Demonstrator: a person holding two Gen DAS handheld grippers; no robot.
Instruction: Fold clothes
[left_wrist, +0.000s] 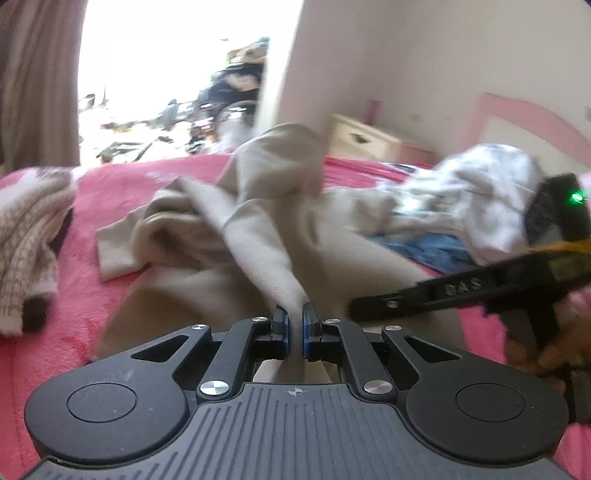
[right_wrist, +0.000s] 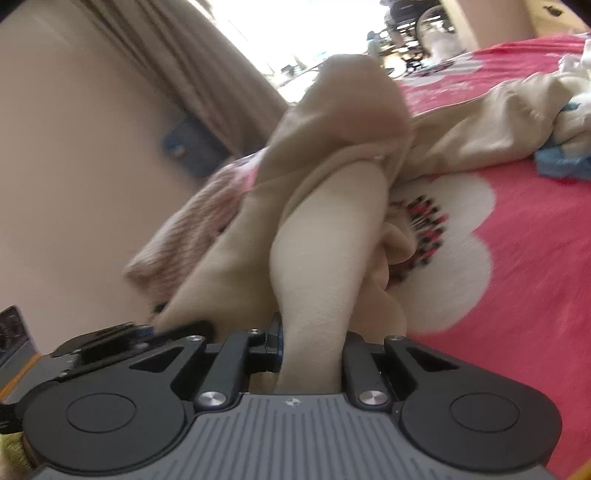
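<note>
We hold the left gripper (left_wrist: 294, 323) with its blue-padded jaws drawn nearly together, pinching a narrow fold of the beige garment (left_wrist: 258, 221). From the pinch, the fabric rises in a taut ridge and spreads into a crumpled mass on the bed.

We hold the right gripper (right_wrist: 310, 339) clamped on a thicker roll of the same beige garment (right_wrist: 325, 206). The cloth fills the gap between the jaws and hides the right-hand pad. In the left wrist view, the right gripper's body (left_wrist: 480, 291) enters from the right, low over the fabric. Raised characters on its arm are blurred; we cannot read them with confidence. A green indicator light (left_wrist: 575, 198) glows on it.

The working surface is a bed covered with a pink blanket (left_wrist: 110, 192) bearing a white cloud-shaped patch (right_wrist: 461, 236) with a small red-and-dark printed motif, too blurred to read.

Other items on the bed:
- a white crumpled garment (left_wrist: 480, 184), right of the beige one;
- a blue fabric item (left_wrist: 436, 247) beneath it;
- a brown checked cloth (left_wrist: 26, 236) at the left edge.

Beyond the bed stand a pale wooden drawer unit (left_wrist: 362, 140), a beige curtain (left_wrist: 37, 81) and a bright, overexposed window opening (left_wrist: 166, 74).
</note>
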